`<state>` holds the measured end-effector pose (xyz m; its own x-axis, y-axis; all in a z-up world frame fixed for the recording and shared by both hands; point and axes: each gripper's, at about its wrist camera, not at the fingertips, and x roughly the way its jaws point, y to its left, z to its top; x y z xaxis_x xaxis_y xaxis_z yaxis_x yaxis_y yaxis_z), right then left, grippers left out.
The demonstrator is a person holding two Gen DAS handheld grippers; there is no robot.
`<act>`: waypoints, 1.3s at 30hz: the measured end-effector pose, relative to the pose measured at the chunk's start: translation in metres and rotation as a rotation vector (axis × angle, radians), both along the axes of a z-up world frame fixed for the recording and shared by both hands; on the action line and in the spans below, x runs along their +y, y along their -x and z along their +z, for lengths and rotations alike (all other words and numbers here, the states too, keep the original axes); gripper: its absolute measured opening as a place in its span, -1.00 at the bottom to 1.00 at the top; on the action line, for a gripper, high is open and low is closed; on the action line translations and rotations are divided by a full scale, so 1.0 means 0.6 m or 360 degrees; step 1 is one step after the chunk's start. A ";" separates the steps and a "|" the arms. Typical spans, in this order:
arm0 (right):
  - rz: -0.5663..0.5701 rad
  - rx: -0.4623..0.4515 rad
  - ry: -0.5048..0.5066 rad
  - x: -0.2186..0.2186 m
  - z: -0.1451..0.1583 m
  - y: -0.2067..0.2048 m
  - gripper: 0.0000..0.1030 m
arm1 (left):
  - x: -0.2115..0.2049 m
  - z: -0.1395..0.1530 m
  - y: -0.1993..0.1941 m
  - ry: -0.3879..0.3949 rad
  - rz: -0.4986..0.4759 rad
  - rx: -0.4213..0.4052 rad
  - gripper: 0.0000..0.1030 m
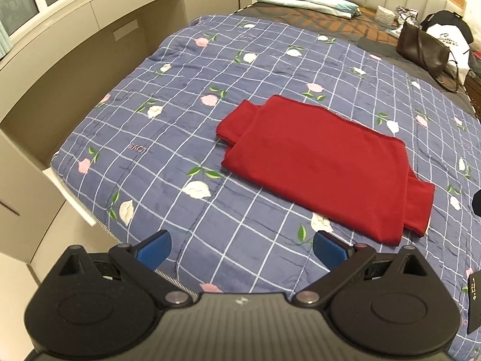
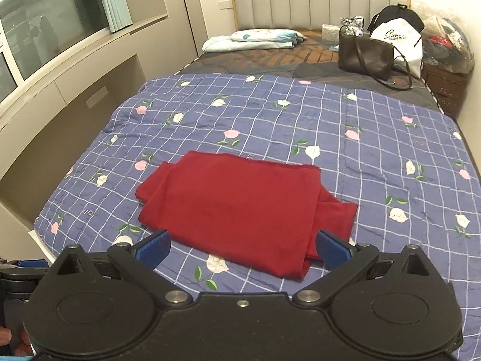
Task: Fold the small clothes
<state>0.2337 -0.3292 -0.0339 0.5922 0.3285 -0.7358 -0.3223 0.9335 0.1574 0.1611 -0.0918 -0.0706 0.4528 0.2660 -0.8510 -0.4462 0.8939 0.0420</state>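
Even, warm indoor light from above; my window (image 2: 51, 15) is dark and mirrors the room, so no daylight. Shadows are soft and thin, only a faint rim under the red cloth (image 2: 237, 207) on the quilt (image 1: 186, 96), and no harsh glare. Both fisheye views bend hard at the edges, corners vignette black, centre sharp, far headboard (image 2: 318, 0) slightly soft.
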 end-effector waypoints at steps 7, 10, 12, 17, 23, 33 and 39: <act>-0.0006 0.0063 0.0027 0.020 -0.021 -0.020 0.99 | 0.018 -0.010 -0.019 -0.0013 -0.0003 0.0063 0.99; -0.0025 0.0080 0.0045 0.031 -0.029 -0.036 0.99 | 0.033 -0.017 -0.044 -0.0006 -0.0031 0.0074 0.99; -0.0031 0.0069 0.0058 0.042 -0.032 -0.048 0.99 | 0.044 -0.022 -0.066 -0.0001 -0.0062 0.0075 0.99; -0.0097 0.0086 0.0135 0.079 -0.038 -0.089 0.99 | 0.078 -0.030 -0.132 0.0036 -0.0146 0.0093 0.99; -0.0208 0.0178 0.0175 0.124 -0.070 -0.139 0.99 | 0.122 -0.046 -0.207 0.0038 -0.0250 0.0135 0.99; -0.0317 0.0334 0.0294 0.168 -0.190 -0.237 0.99 | 0.192 -0.109 -0.307 0.0048 -0.0346 0.0256 0.99; -0.0271 0.0376 0.0403 0.208 -0.279 -0.289 0.99 | 0.224 -0.167 -0.371 -0.0008 -0.0428 0.0346 0.99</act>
